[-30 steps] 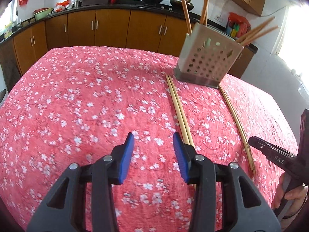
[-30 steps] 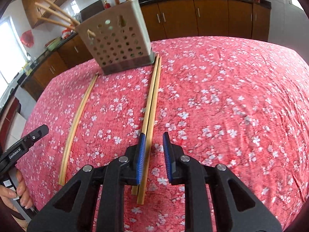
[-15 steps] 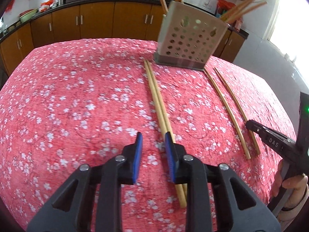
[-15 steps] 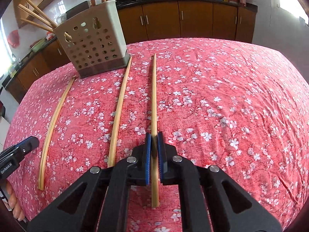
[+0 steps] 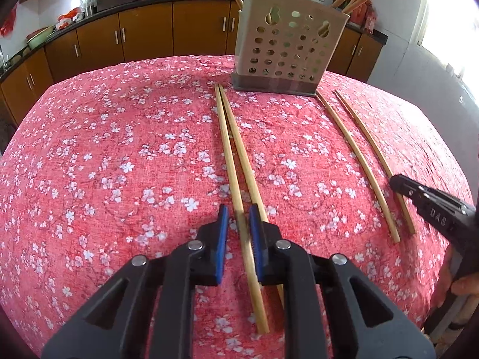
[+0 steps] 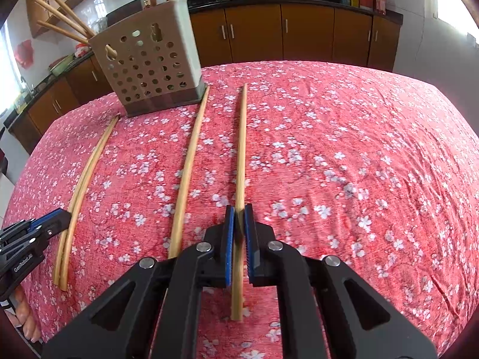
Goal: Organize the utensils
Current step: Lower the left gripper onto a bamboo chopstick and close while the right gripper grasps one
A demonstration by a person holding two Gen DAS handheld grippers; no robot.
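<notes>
Chopstick (image 6: 240, 161) clamped in right tool (image 6: 238, 230)

4 bamboo chopsticks (image 5: 230, 161) lie flat on the cloth before the perforated holder (image 5: 287, 48) holding more.

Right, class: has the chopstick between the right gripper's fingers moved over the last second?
Yes. The chopstick has shifted right, away from the utensil holder: its tip lay at the holder's corner beside its partner, and now stands apart from both.
</notes>
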